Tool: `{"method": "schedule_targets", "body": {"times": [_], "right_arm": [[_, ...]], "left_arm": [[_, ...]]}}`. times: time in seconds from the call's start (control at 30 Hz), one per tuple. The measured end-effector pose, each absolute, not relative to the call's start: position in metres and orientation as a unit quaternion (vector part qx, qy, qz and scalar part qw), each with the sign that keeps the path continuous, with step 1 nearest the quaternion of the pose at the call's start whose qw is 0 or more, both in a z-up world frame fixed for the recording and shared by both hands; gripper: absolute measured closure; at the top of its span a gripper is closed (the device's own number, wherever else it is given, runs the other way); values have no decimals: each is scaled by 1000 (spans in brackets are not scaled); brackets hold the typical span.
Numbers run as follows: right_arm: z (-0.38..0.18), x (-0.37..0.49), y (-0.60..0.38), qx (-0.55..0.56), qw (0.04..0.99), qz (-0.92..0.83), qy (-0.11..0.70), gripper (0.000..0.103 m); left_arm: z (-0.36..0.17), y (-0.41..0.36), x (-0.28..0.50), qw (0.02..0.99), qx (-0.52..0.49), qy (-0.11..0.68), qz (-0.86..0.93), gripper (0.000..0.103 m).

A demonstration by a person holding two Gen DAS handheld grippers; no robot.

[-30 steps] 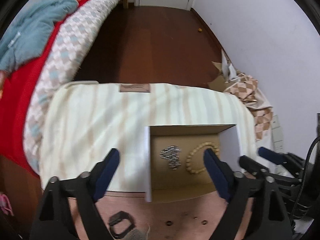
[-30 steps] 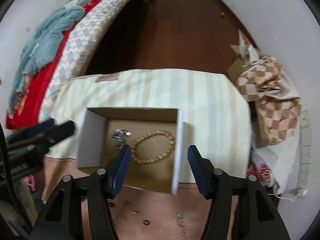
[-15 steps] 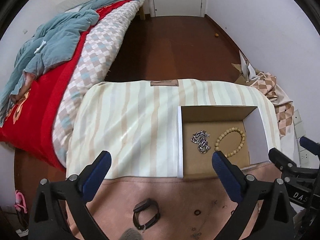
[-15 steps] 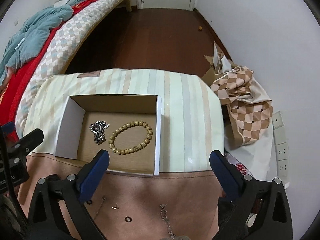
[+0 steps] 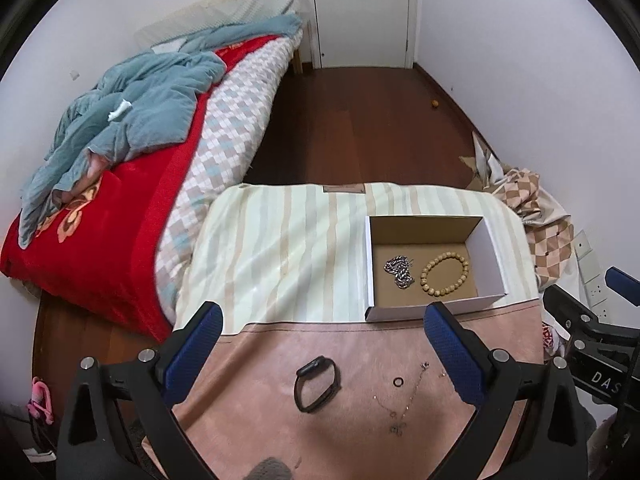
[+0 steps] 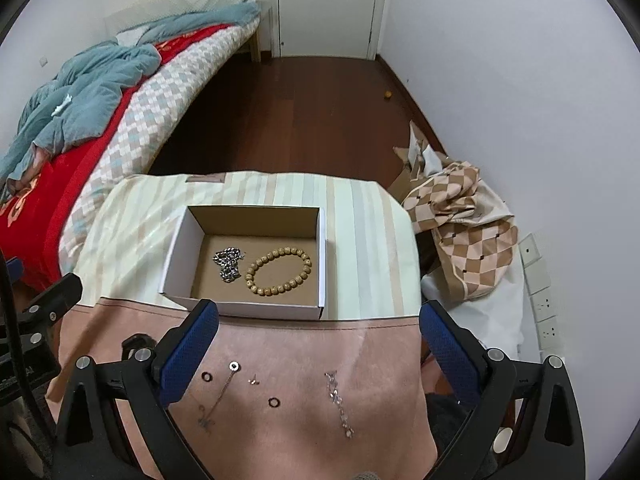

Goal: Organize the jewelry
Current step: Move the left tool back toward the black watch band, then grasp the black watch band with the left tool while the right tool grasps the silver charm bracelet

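An open cardboard box (image 5: 488,248) (image 6: 180,248) stands on the striped cloth and holds a silver chain (image 5: 399,270) (image 6: 228,263) and a wooden bead bracelet (image 5: 444,274) (image 6: 279,271). On the pink cloth in front lie a black watch band (image 5: 317,383), small black rings (image 6: 274,402) (image 5: 398,381), a thin necklace (image 6: 220,394) (image 5: 408,396), a tiny stud (image 6: 253,381) and a silver bracelet (image 6: 339,404). My left gripper (image 5: 324,344) is open and empty above the pink cloth. My right gripper (image 6: 318,344) is open and empty, just in front of the box.
A bed (image 5: 132,184) with red cover and blue blanket lies to the left. Dark wooden floor (image 5: 360,120) runs to a white door (image 5: 360,12). A checked cloth pile (image 6: 460,236) sits against the right wall with wall sockets (image 6: 544,308).
Both grippers have pulled back and up from the box and opened wide. The loose jewelry on the pink cloth has come into view.
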State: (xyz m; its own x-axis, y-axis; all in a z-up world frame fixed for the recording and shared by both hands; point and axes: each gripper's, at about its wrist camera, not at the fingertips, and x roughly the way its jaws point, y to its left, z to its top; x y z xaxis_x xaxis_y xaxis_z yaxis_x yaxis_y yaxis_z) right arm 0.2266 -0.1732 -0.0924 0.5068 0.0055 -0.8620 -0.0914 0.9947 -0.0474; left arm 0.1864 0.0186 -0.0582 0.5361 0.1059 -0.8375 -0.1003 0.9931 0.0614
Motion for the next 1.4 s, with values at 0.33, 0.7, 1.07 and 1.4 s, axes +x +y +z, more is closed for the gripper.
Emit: {"method": "schedule_targets", "body": {"times": [0.33,0.7,1.07,1.4], "right_arm": [[-52,179,-172,-37,886,30,461,2],[-84,139,-179,15,880,29,473,1],[-206,125,-175,78,824,36,560,11],[-239,126,-208,133,821,-8,555,21]], "left_arm": [[-30,22,148,893,-4,446,63,0],[-74,44,104,880,-27,464,101,0],[-186,81,107,820,-24,557,127,0],[-230,76,150,806,-55,583,82,4]]}}
